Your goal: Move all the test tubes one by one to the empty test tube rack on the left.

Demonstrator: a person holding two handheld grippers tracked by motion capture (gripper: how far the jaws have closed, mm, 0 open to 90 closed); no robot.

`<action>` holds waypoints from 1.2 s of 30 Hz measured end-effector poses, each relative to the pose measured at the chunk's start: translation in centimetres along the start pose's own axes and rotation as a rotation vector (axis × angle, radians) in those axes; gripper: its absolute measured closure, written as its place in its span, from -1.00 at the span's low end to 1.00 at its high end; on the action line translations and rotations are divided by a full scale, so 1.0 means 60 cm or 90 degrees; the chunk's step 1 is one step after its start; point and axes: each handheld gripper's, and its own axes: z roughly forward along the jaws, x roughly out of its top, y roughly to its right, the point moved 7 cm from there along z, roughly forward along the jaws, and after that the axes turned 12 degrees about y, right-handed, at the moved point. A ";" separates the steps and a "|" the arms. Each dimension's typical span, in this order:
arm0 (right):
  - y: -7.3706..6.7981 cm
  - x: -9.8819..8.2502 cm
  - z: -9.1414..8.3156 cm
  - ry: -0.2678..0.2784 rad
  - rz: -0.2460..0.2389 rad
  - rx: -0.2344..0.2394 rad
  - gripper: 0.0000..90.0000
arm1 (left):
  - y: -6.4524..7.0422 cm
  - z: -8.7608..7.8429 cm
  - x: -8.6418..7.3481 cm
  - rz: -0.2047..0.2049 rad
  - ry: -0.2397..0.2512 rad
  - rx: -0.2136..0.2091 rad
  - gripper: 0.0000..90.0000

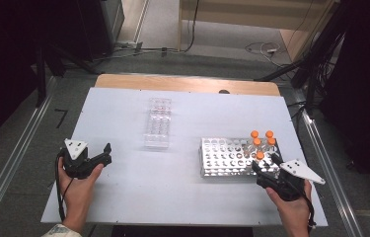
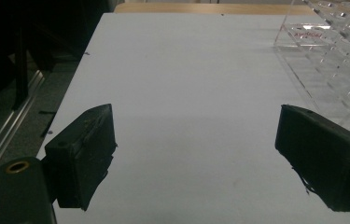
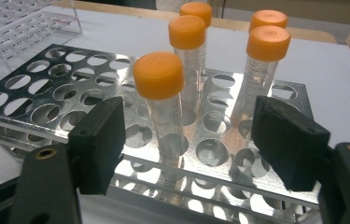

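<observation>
The right gripper (image 3: 186,144) has its jaws apart on either side of the nearest orange-capped tube (image 3: 161,100), pads clear of it, at the near right corner of the metal rack (image 1: 222,159); that tube stands upright in a front hole, and four more capped tubes (image 1: 262,138) stand just behind it. Well off to the left, the left gripper (image 2: 196,154) rests over bare white table (image 1: 123,187) with its jaws wide and nothing between them, a clear plastic rack (image 1: 158,123) lying ahead of it towards the middle
</observation>
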 end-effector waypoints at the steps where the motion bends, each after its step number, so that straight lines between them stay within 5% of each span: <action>1: -0.001 -0.001 0.001 -0.002 -0.001 0.001 -0.39 | 0.000 0.000 0.000 -0.001 0.001 0.000 -0.71; 36: -0.011 -0.015 0.021 -0.020 0.001 0.044 0.39 | 0.001 -0.001 -0.002 -0.001 -0.004 -0.003 -0.70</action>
